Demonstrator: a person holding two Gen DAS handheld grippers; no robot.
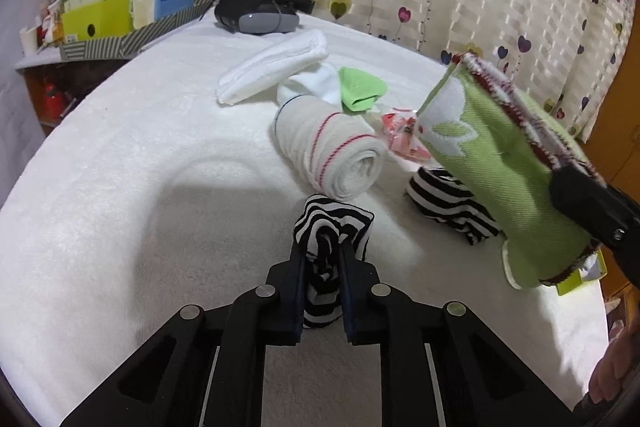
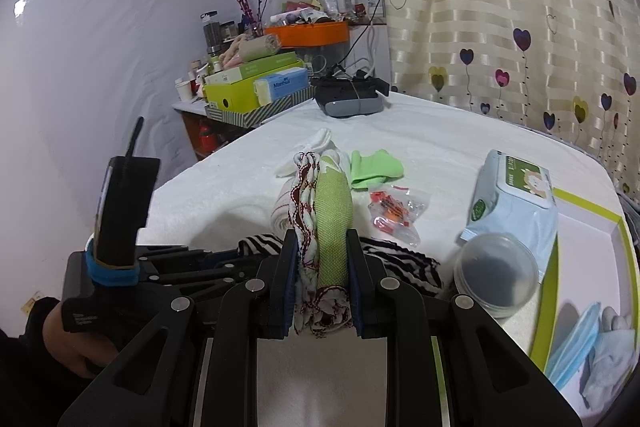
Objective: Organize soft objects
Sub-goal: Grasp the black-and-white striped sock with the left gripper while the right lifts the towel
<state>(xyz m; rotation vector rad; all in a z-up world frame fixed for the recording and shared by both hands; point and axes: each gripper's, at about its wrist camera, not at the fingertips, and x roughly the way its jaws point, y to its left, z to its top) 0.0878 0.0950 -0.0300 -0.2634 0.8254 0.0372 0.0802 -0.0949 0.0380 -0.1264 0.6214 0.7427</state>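
While both grippers grip cloth over the white table [image 1: 120, 187], the scene reads so:

Left gripper [image 1: 322, 259]: jaws narrow, pinched on a striped sock [image 1: 332, 223]; black and white, bunched between the pads, its upper end sticking out past the fingertips, its lower end hanging between the fingers.

Right gripper [image 2: 320, 255]: jaws narrow, clamped on a green towel [image 2: 334, 227] folded upright between the pads; a red-and-white fringed edge lies on its left side. In the left view the towel [image 1: 500, 167] is held in the air to the right, above the table.

Second striped sock [image 1: 448, 203]: on the table, right of the held one and partly under the towel in the left view; apart from the left gripper.

Rolled towel [image 1: 332, 151]: cream with thin red lines, lying on its side just beyond the left gripper.

White cloth [image 1: 272, 67]: folded, farther back, touching a white sock [image 1: 312, 87].

Small green cloth [image 1: 360, 87]: beside the white sock, behind the roll.

Plastic bag [image 2: 396, 215]: clear, with orange bits, near the roll.

Wipes pack [image 2: 512, 195]: pale blue, right side of the table, with a clear lid [image 2: 494, 273] leaning in front of it.

Box [image 2: 580, 259]: green-rimmed, at the right edge, face masks [image 2: 576, 355] inside.

Headset [image 2: 352, 101]: dark, at the far edge of the table.

Curtain [image 2: 500, 7]: striped, with heart prints, behind the table.
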